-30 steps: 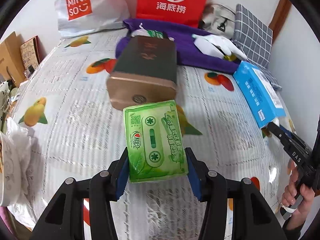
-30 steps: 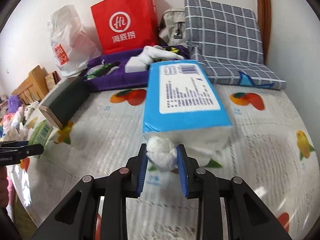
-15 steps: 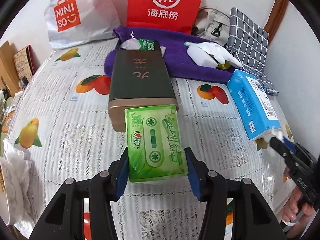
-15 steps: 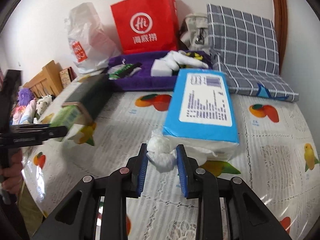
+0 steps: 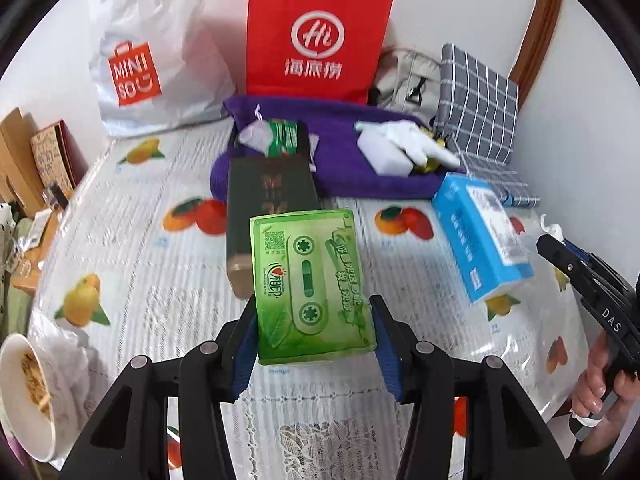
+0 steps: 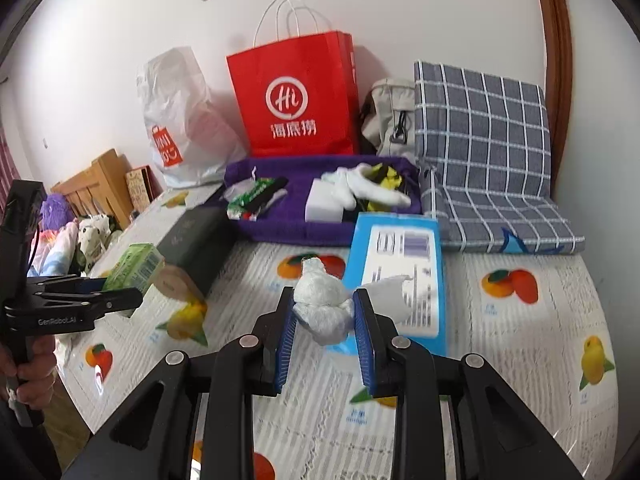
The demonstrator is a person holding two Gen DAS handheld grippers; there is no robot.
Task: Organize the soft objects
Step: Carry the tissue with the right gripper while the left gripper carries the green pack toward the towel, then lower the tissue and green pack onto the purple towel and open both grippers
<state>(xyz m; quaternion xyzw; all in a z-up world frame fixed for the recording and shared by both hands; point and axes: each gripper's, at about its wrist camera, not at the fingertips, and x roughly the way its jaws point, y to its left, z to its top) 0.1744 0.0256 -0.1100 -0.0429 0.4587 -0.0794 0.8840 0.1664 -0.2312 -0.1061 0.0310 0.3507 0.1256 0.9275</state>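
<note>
My left gripper (image 5: 314,334) is shut on a green tissue pack (image 5: 310,284) with a cassette print and holds it above the table. My right gripper (image 6: 324,318) is shut on the white tissue (image 6: 322,304) that sticks out of a blue tissue pack (image 6: 400,276); the pack hangs from it, lifted. The purple tray (image 5: 344,168) at the back holds a small green pack (image 5: 282,136), a white sponge (image 5: 380,156) and a white glove (image 5: 416,144). It also shows in the right wrist view (image 6: 280,224).
A dark green box (image 5: 268,204) lies between my left gripper and the tray. A red paper bag (image 5: 316,40), a white Miniso bag (image 5: 148,56) and a plaid cushion (image 6: 484,160) stand at the back. A bowl (image 5: 24,392) sits at the left edge.
Both grippers have risen and moved toward the purple tray with their packs. The blue pack has come off the table, hanging by its tissue.
</note>
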